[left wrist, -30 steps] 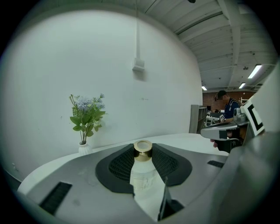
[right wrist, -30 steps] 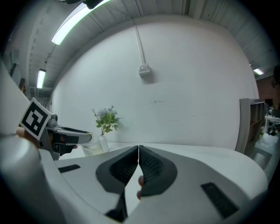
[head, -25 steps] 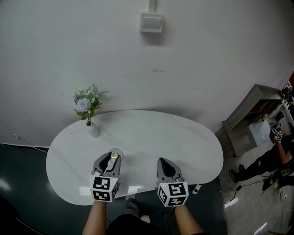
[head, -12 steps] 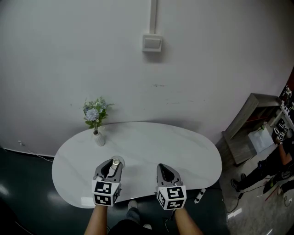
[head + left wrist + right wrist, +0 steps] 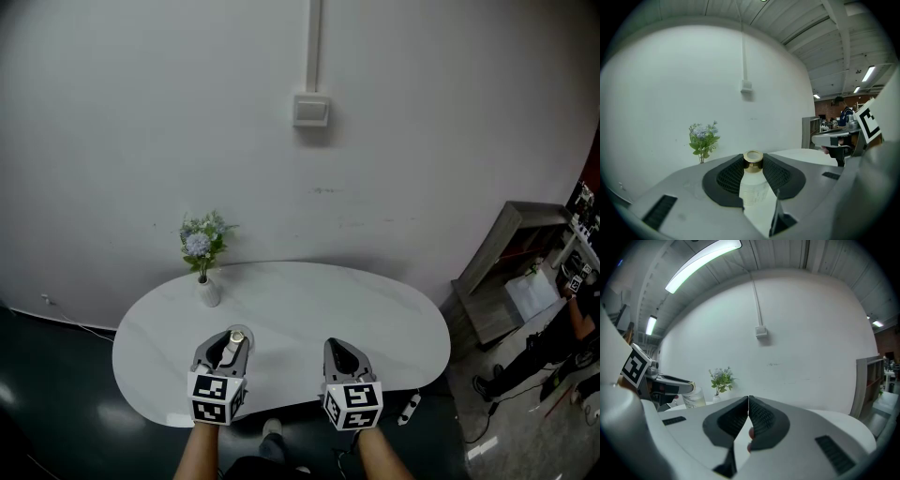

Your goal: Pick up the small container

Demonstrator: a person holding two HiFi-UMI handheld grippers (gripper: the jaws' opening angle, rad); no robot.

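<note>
Well, the small translucent container with a round gold cap [image 5: 753, 185] sits between the dark ribbed pads [image 5: 729, 176] of the left gripper [image 5: 231, 339]. They pinch its body from both sides, and the cap stands just above the pad tips. The right gripper [image 5: 748, 404] carries nothing; its two jaws are pressed together with only a thin line between them. In the head view both grippers hang over the near edge of the white oval table [image 5: 356, 309].

Compared with one second ago, the grip is the same: the jaws kept the same width on the container. What changed is the height. The table and the small white vase with pale blue flowers [image 5: 208, 281] now lie lower in the head view. More of the wall around the white switch box [image 5: 310, 110] shows above them, and both grippers seem a little higher over the tabletop.

I judge that the container is being lifted. Its bottom is hidden, so I cannot say surely that it is clear of the table. If it is, the pick is almost done and needs only a steady hold.
</note>
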